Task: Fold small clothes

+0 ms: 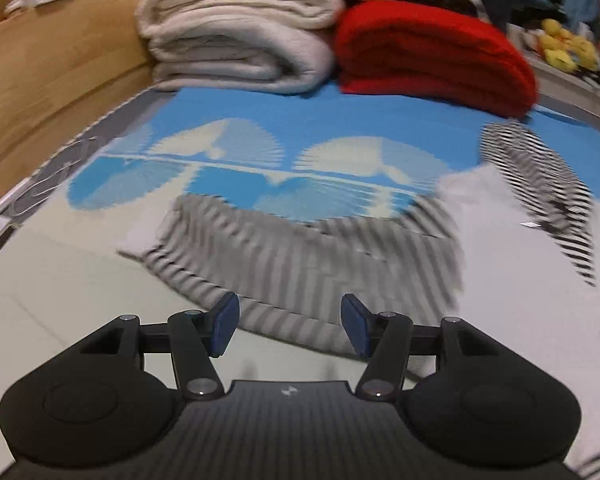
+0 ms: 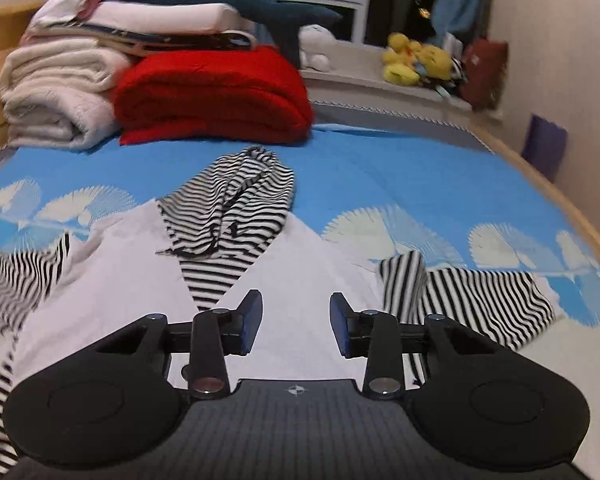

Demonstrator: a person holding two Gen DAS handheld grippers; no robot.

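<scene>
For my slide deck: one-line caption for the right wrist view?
Right gripper, jaws open and empty, above a white garment with striped hood on the blue bedspread.

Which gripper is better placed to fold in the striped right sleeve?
Probably the right gripper: the right sleeve lies just beside its open jaws. The left gripper faces the other sleeve.

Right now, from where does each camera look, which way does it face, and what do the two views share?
Left wrist: on the left gripper, facing down the bed at a striped sleeve; only its open fingers show.
Right wrist: on the right gripper, facing the white garment with its striped hood; only its open fingers show.
Shared: the blue bedspread, the red blanket and the cream blanket at the far end.
</scene>
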